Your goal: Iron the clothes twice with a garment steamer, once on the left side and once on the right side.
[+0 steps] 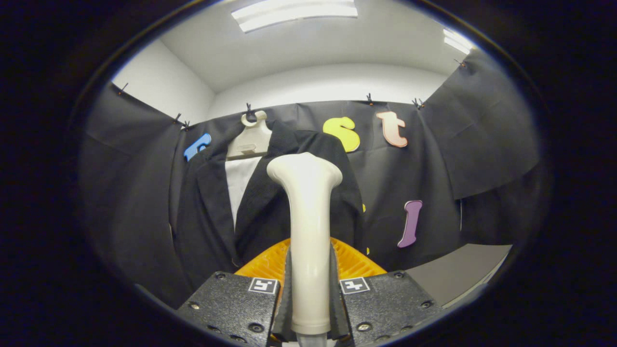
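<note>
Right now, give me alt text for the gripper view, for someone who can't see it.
The gripper is shut on a white garment steamer, its head raised toward a dark jacket on a hanger against the booth wall. A white shirt shows between the lapels.

The gripper (309, 289) is closed on the garment steamer (307, 226), whose upright body stands between the fingers and blocks the way straight ahead. Beyond it hangs the dark jacket (212, 212) on its hanger (250, 140). To the right, open room lies above the desk (458, 270).
</note>
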`<state>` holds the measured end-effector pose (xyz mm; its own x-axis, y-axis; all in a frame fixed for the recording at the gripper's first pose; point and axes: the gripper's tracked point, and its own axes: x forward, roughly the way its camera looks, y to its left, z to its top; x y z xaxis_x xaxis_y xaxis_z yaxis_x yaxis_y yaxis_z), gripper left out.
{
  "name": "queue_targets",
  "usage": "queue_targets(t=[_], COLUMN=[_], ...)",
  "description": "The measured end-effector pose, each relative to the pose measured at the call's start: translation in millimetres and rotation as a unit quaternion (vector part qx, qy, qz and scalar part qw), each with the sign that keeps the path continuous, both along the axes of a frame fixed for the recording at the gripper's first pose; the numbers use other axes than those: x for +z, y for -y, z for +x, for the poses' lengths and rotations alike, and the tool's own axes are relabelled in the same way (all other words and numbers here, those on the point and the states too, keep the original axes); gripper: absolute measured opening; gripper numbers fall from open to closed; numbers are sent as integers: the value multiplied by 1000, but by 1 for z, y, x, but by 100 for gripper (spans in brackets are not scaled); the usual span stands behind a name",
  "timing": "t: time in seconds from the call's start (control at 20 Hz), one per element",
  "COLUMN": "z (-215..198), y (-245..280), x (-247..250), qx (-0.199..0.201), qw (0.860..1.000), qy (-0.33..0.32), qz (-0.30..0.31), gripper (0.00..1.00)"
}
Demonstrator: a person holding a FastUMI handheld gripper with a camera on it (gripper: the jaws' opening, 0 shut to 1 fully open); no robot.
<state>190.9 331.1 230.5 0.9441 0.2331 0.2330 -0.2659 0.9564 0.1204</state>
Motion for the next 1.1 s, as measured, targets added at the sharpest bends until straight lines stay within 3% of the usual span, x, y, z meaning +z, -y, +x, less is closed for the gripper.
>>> queue_targets(t=[1.1], z=[-63], y=[6], x=[-161], qx=[-3], qw=[992], qy=[-97], qz=[-77], gripper=[34])
